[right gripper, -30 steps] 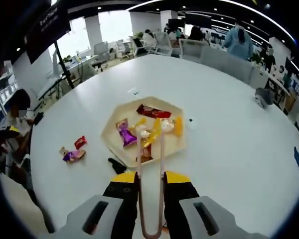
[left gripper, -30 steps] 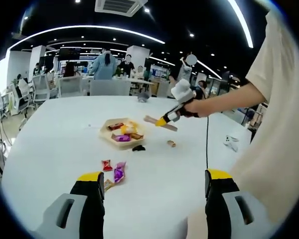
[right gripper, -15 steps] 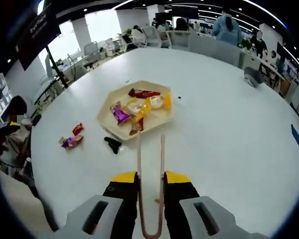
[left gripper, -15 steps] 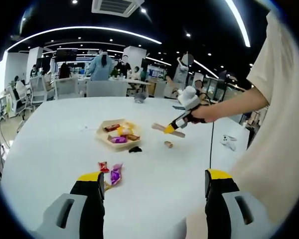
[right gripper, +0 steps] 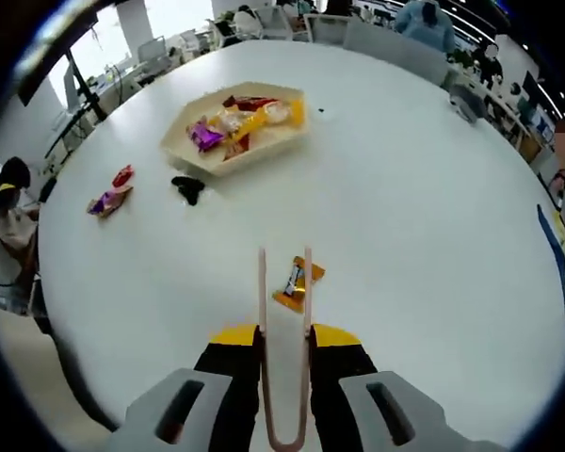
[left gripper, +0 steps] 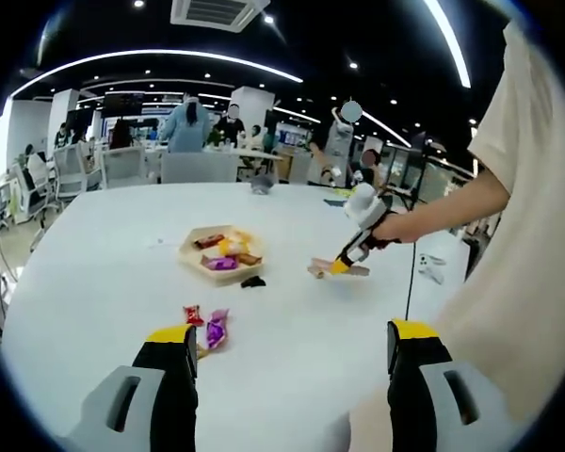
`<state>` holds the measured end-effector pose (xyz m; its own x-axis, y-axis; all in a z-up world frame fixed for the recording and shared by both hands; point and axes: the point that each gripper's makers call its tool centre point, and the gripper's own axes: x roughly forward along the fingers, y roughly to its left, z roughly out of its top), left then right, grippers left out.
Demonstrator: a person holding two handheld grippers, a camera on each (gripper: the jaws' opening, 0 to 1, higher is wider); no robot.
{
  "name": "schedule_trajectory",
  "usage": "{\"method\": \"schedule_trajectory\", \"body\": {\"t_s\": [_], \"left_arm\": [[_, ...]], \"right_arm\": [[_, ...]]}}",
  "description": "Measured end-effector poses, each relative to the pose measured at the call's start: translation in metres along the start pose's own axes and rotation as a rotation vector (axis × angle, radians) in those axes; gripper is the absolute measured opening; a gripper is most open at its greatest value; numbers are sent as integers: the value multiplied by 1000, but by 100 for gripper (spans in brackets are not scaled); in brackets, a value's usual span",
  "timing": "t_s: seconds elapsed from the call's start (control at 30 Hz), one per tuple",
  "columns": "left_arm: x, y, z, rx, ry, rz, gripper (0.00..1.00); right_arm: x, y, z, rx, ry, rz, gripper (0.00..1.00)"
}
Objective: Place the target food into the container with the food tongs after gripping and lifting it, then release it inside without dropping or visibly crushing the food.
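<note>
Since a second ago your right gripper [left gripper: 344, 266] has pulled back from the tray [left gripper: 190, 252], seen from the left gripper view; your left gripper [left gripper: 292, 363] hangs wide, holding nothing. Right gripper view: tongs [right gripper: 283, 282] clamped, tips apart and empty (nothing lifted yet), orange candy [right gripper: 297, 282] on the table [right gripper: 433, 198] just beside them.

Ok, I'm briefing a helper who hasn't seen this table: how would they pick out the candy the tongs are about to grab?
On the white round table, find the wooden food tongs held in the right gripper. The orange-wrapped candy lies by their tips, touching the right-hand one. It lies alone, well apart from the hexagonal tray of sweets, and it is orange with a dark patch, unlike the red and purple candies near the table's edge.
</note>
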<state>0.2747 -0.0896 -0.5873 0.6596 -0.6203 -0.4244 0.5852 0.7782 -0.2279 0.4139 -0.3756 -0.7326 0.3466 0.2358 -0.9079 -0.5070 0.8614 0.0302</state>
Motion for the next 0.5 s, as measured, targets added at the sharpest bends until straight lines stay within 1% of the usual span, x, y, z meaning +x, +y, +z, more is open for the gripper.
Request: {"method": "schedule_trajectory", "body": {"t_s": [0.2, 0.5], "left_arm": [[1, -1, 0, 0, 0, -4, 82], [-1, 1, -1, -1, 1, 4, 82]], "right_arm": [[1, -6, -9, 40, 16, -18, 19], [5, -4, -12, 93, 29, -20, 19]]}}
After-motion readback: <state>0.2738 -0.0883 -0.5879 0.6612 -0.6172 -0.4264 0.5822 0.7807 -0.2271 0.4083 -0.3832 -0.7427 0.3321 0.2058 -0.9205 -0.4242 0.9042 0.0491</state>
